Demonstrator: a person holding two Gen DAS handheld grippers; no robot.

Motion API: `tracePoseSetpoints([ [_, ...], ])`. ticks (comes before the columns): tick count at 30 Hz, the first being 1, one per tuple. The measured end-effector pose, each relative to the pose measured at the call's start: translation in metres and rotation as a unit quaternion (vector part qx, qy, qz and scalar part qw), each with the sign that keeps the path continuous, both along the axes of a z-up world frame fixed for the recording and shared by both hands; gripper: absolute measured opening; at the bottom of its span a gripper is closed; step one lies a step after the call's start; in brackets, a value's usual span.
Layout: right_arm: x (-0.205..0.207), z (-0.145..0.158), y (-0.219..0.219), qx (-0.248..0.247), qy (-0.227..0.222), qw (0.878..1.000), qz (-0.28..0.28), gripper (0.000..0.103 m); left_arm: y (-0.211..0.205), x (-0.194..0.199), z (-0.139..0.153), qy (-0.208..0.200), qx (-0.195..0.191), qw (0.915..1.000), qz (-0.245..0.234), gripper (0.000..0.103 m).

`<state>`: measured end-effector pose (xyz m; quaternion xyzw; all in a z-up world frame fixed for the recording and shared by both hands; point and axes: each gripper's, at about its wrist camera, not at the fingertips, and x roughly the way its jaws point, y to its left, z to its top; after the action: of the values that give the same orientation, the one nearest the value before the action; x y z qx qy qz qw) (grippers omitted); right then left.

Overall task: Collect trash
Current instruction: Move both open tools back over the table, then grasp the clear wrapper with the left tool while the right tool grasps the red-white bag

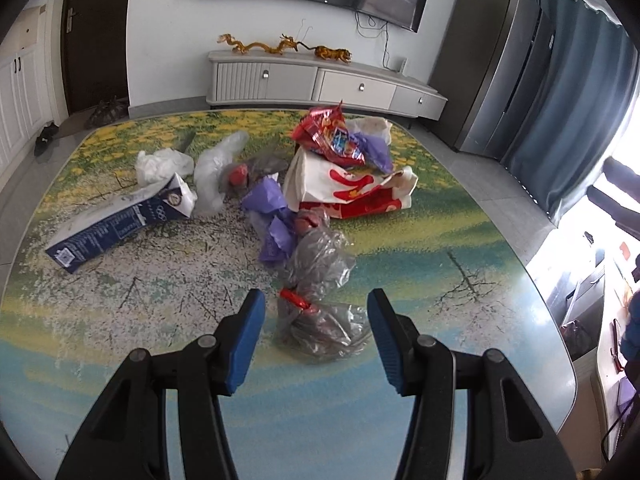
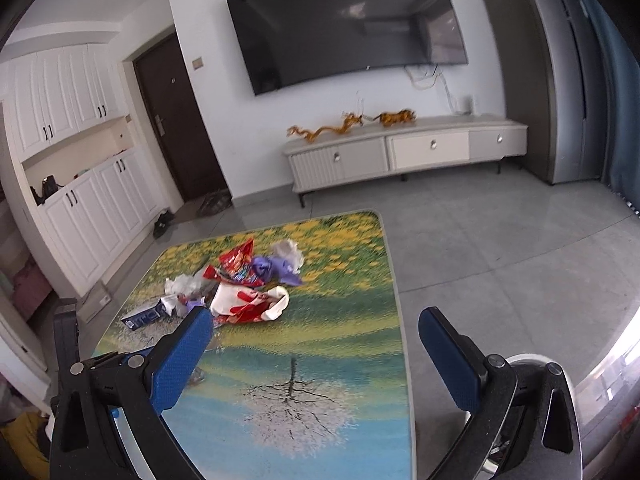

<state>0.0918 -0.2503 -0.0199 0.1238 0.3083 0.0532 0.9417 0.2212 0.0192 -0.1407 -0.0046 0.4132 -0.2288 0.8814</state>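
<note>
Left claw (image 1: pixel 316 300) jaws apart, angled down, right claw (image 2: pixel 316 320) wide open

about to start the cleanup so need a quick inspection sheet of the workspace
surface: table with printed landscape cover, near part bare
job's things: crumpled clear plastic bag with red tie nearest the left tongs; blue and white carton lying flat; purple wrappers; white and red paper bag; red snack packet
clutter: nothing seen beyond the trash
grippers: left tongs open, empty; right tongs open, empty
cables: wires below wall television
surroundings: low white cabinet, dark door, grey tiled floor
</note>
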Motion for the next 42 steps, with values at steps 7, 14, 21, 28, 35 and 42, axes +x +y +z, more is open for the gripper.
tracePoseSetpoints([
  [7,0.058,-0.047,0.019,0.031,0.059,0.997,0.041,0.103,0.006,0.012,-0.012,0.015,-0.020,0.9997,-0.002,0.051],
  [14,0.109,-0.085,0.039,0.075,0.105,0.990,0.059,0.102,0.006,0.016,-0.014,0.021,-0.037,0.9990,-0.016,0.046],
  [21,0.140,-0.106,0.054,0.123,0.134,0.981,0.062,0.093,0.004,0.014,-0.015,0.021,-0.040,0.9986,-0.025,0.034],
  [28,0.152,-0.112,0.055,0.161,0.146,0.975,0.050,0.077,0.002,0.014,-0.017,0.028,-0.048,0.9979,-0.033,0.028],
  [35,0.154,-0.112,0.065,0.130,0.153,0.978,0.046,0.049,0.005,0.013,-0.018,0.032,-0.053,0.9977,-0.029,0.025],
  [42,0.148,-0.114,0.062,0.147,0.146,0.977,0.046,0.035,0.008,0.011,-0.017,0.028,-0.050,0.9981,-0.022,0.019],
])
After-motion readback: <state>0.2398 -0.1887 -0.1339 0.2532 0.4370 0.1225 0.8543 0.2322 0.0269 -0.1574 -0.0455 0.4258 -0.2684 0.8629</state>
